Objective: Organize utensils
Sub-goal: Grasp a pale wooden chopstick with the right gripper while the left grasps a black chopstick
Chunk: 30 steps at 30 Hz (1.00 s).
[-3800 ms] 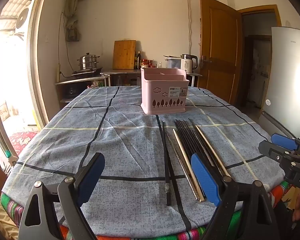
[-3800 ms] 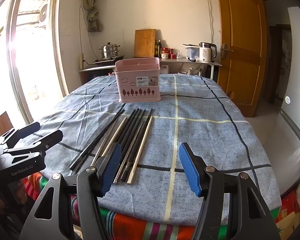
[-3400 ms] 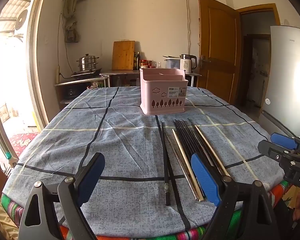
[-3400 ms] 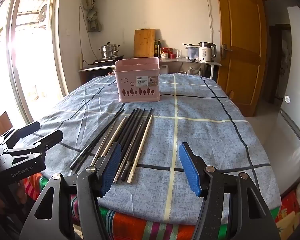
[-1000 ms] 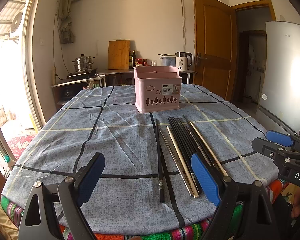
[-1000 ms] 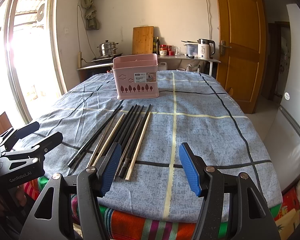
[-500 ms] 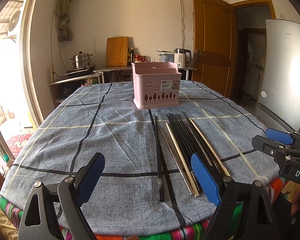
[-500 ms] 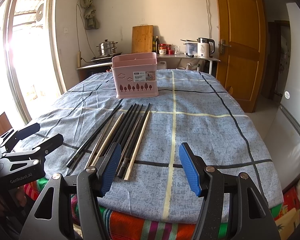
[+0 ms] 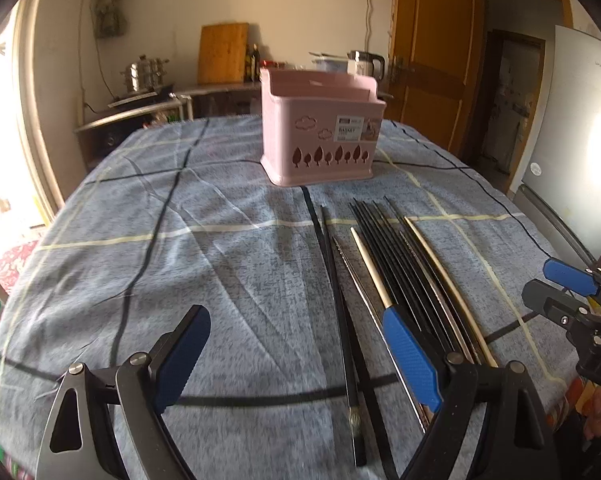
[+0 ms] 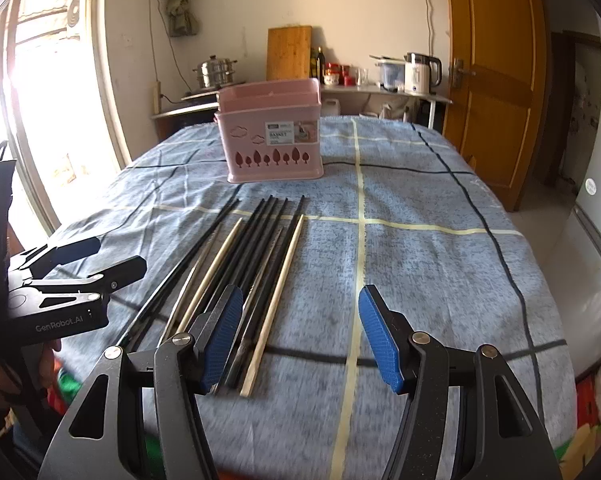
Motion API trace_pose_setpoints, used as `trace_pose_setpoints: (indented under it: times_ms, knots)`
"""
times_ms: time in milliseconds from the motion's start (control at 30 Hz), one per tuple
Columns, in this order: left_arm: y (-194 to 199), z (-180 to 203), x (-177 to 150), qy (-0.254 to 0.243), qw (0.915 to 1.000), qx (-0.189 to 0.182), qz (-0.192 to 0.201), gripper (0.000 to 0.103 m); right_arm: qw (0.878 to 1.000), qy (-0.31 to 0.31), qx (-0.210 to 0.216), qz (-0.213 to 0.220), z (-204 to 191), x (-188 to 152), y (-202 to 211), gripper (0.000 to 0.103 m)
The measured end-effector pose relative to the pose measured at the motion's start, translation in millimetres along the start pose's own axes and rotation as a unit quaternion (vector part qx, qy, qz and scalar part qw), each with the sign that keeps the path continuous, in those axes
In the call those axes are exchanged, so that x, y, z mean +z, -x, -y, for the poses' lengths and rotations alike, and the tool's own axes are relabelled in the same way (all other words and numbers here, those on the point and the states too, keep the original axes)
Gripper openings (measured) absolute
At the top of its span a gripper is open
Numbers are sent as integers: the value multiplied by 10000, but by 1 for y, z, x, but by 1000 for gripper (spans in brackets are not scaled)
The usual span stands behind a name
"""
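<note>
A pink utensil basket (image 9: 318,128) stands upright on the blue checked tablecloth (image 9: 204,256), also in the right wrist view (image 10: 272,146). Several chopsticks (image 9: 396,280), black, pale wood and metal, lie side by side in front of it, also in the right wrist view (image 10: 252,272). My left gripper (image 9: 296,354) is open and empty, low over the near ends, with one black chopstick (image 9: 340,308) between its fingers. My right gripper (image 10: 300,334) is open and empty, its left pad (image 10: 220,332) over the chopsticks' near ends. Each gripper shows in the other's view, the right one (image 9: 572,292) and the left one (image 10: 72,276).
The round table's near edge drops off just below both grippers. A counter with a steel pot (image 10: 216,70), a cutting board (image 10: 289,52) and a kettle (image 10: 420,68) runs along the back wall. A wooden door (image 10: 496,80) and a fridge (image 9: 580,140) stand at the right.
Both grippers have moved forward and lower over the table towards the chopsticks and the basket, which look larger now. Both have stayed open.
</note>
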State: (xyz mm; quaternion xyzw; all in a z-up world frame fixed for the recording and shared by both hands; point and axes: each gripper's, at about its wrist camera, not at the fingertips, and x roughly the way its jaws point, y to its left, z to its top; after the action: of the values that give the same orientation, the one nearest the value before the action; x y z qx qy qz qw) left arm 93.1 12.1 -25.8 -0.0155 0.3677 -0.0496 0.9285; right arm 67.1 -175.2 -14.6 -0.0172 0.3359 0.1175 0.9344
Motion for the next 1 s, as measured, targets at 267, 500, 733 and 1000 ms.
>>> trace_pose_setpoints:
  times_ms: [267,500,733,1000]
  knots:
    - [-53,-3,15,-132,9973,-148,-702,79,9984,-139,63,-540,6,17,-47,60]
    - [-71,2,26,-262,9957,-46,-883,70,9947,-173,39,-1016,10,26,-86,40]
    - [-80,3,38,-373,9949,70,-930,56,9935,-203,72,-1114,14,35,-100,31]
    - [-85,-2,46,-282,9951,131,-942,47,9926,-335,178,-1155,17,48,-107,25]
